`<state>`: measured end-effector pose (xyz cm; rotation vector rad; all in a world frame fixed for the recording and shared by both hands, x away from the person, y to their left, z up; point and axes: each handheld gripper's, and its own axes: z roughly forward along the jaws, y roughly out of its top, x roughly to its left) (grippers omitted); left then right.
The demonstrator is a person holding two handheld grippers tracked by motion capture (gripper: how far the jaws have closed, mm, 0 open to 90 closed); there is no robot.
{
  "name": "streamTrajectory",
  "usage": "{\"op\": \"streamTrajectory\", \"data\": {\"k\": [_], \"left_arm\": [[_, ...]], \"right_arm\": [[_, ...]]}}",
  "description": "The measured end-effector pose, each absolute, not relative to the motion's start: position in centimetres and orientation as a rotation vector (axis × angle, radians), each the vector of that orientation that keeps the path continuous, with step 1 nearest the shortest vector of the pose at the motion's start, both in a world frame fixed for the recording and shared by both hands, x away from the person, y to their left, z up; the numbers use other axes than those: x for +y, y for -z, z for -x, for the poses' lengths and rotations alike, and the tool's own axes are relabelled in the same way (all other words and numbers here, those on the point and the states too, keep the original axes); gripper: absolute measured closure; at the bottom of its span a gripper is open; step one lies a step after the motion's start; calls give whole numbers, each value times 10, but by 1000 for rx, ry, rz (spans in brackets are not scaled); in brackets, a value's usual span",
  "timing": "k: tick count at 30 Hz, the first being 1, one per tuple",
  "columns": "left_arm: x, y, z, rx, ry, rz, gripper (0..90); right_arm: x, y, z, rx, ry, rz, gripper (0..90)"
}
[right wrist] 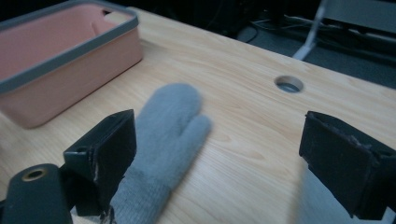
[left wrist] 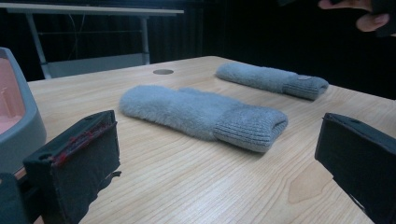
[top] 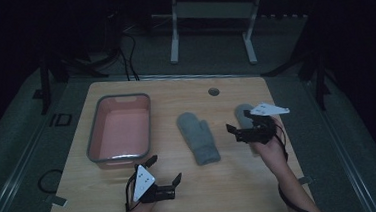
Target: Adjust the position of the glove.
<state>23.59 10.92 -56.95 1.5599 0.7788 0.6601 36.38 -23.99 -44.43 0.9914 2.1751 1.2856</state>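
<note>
Near mitten (top: 199, 138): grey, lying flat at mid-table, cuff toward me, thumb on its right side; not touched by either of my grippers.
Far mitten (left wrist: 273, 80): grey, flat near the table's right edge, well apart from the near mitten; my right gripper is over it.
My right gripper (top: 240, 124): held above the far mitten, jaws spread wide and empty, pointing left toward the near mitten.
My left gripper (top: 166, 169): low over the front of the table, jaws spread wide and empty, pointing toward the near mitten's cuff.
Tub (top: 95, 134): pink inside, grey rim, at the table's left, just beyond my left gripper.
Table (top: 232, 193): light wood, round cable hole (top: 213, 91) near its far edge.
</note>
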Motion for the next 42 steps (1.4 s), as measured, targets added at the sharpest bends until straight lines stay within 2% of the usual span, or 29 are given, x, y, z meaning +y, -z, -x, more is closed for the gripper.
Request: {"op": "streamTrajectory", "data": {"k": [9,21,23,26,29,32,42], "left_arm": [[109,569,-236,780,-638,-1563,1],[109,569,-236,777,-634,-1561,1],[109,569,-236,776,-634,-1563,2],[109,569,-236,775,-630,-1565,1],[109,569,-236,774,-627,-1567,1],[109,569,-236,772,-627,-1572,1],[109,569,-236,771,-626,-1575,2]], "right_arm": [[-190,459,-378,2275,-1307,-921,106],[-142,491,-412,2405,-1196,-933,217],[-137,498,-416,2429,-1179,-937,235],[-131,507,-422,2447,-1143,-958,307],[-129,516,-426,2438,-1121,-993,409],[-126,521,-427,2455,-1117,-1004,435],[-118,548,-429,2467,-1028,-1051,443]]}}
